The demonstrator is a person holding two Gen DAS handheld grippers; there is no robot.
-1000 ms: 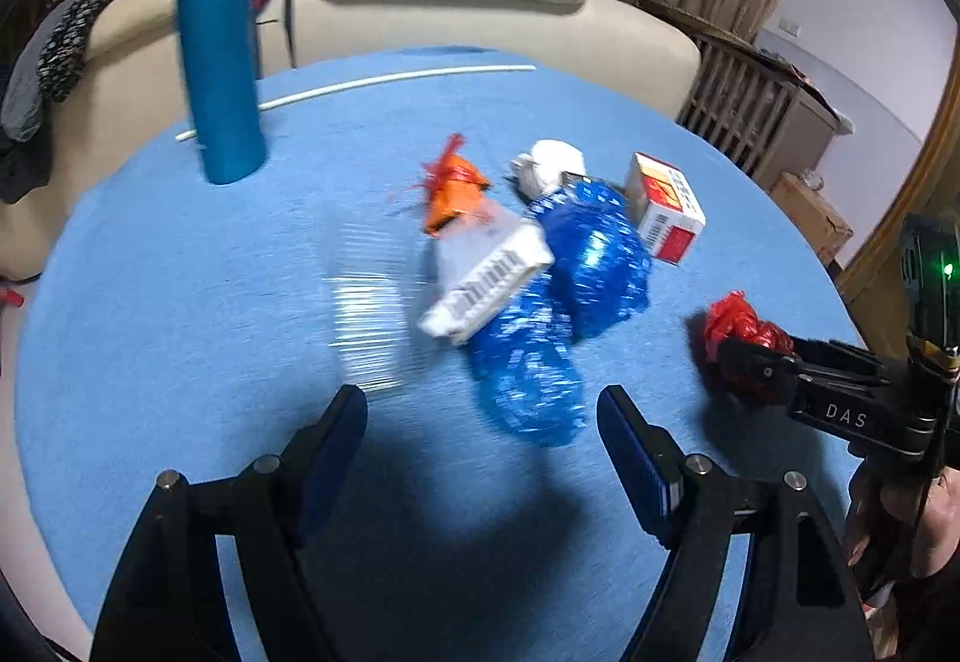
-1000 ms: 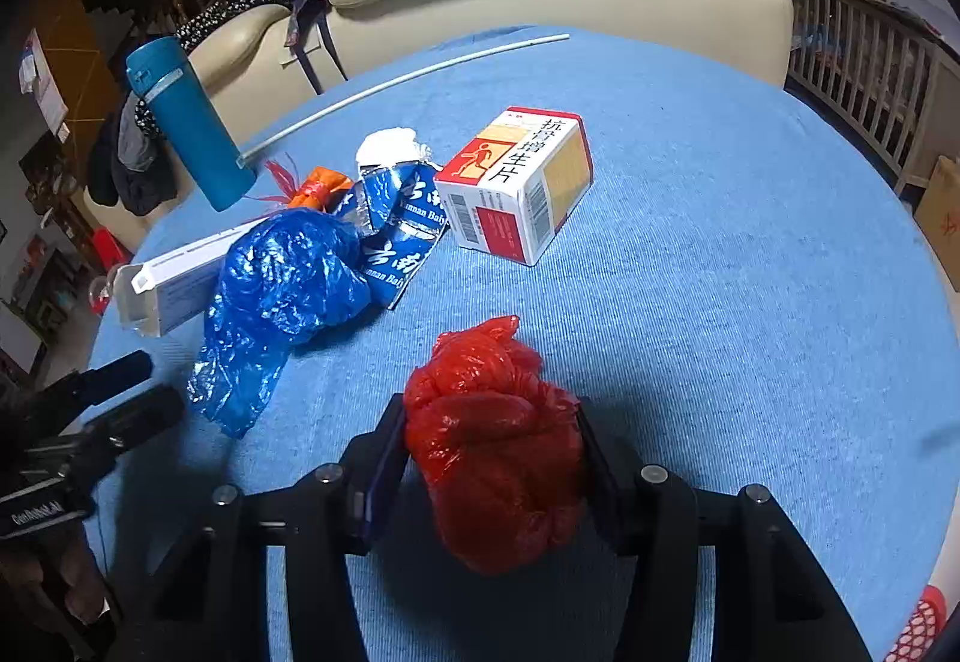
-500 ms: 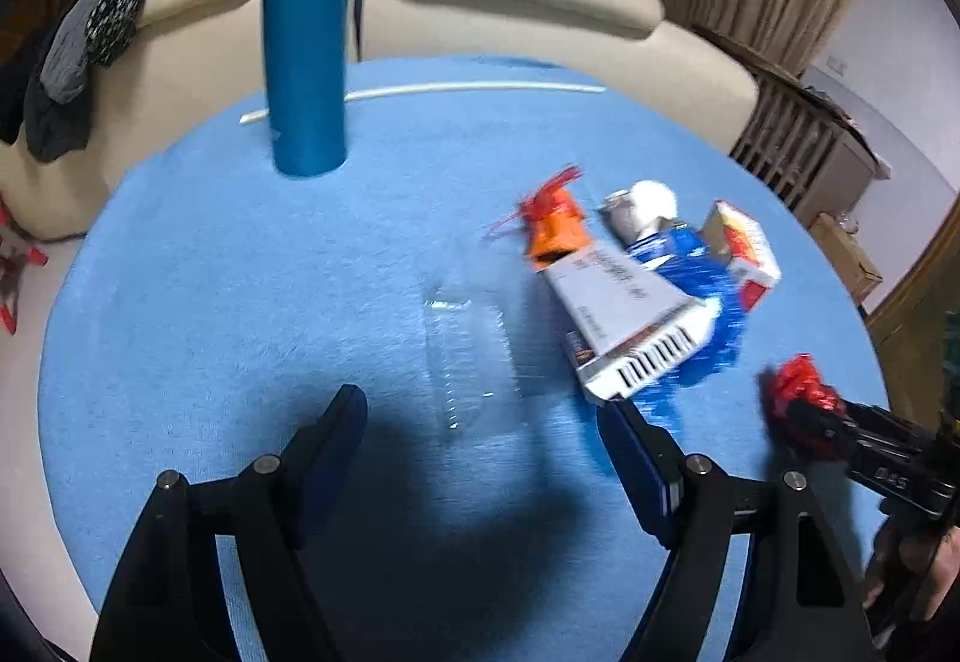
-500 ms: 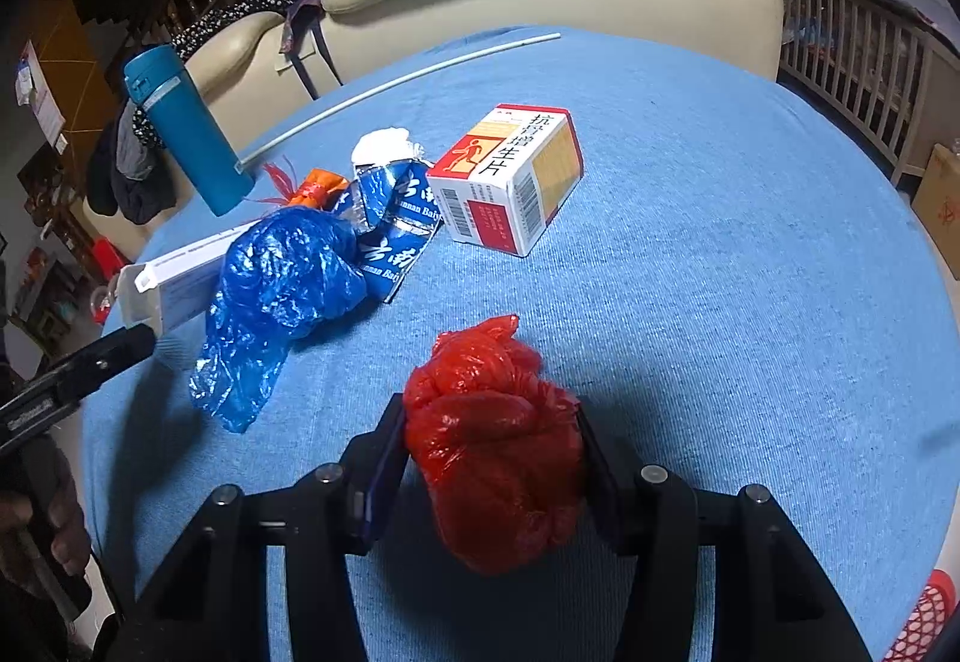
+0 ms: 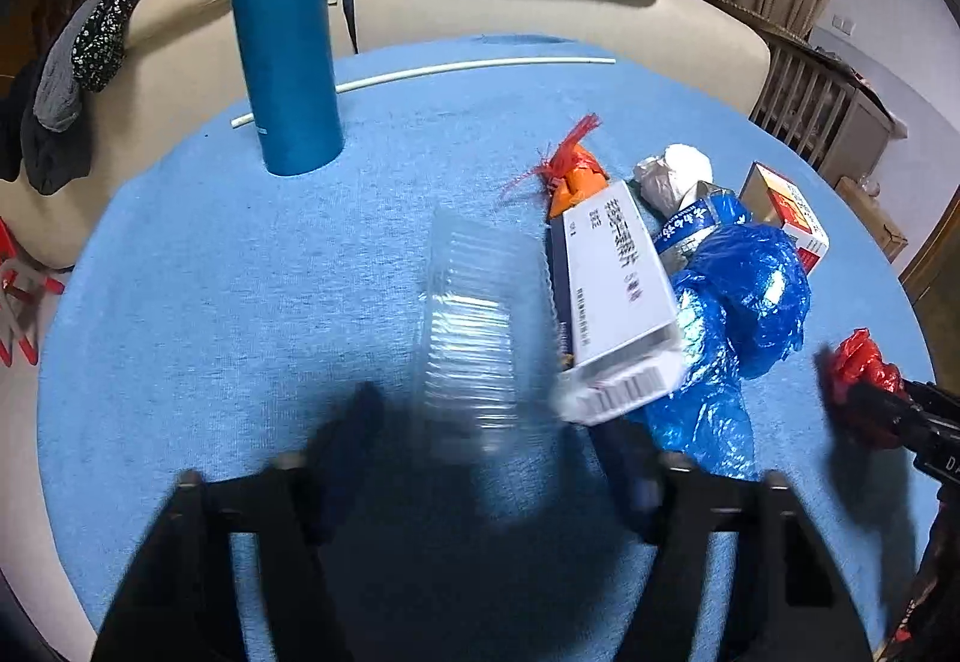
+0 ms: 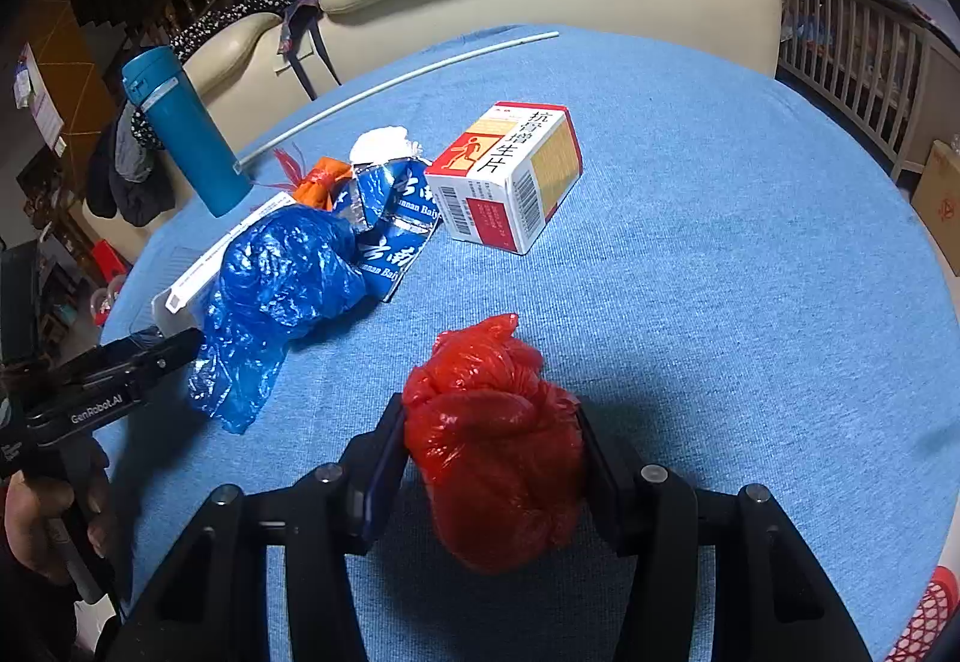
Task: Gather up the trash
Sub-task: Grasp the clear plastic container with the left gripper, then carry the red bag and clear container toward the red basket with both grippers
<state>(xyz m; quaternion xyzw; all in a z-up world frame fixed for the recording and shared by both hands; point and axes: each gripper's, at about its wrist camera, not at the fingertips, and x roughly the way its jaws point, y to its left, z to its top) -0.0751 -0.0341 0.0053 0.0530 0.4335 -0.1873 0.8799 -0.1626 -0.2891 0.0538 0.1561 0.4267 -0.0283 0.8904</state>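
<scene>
2 grippers work over a round blue table (image 6: 690, 218). Left of the blue bag (image 5: 744, 296) lies a clear plastic tray (image 5: 474, 320), and the left gripper (image 5: 480, 464) is closing around its near end, pads not pressing yet. Right of the blue bag, the right gripper (image 6: 492, 458) squeezes a red bag (image 6: 492, 440) tight between both fingers. 1 red and white box (image 6: 510, 176) sits behind the blue bag.

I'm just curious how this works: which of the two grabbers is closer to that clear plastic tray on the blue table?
The left. The left gripper is closing with the clear plastic tray between its blurred fingers. The right gripper sits well off to the side, clamped on the red bag.
</scene>
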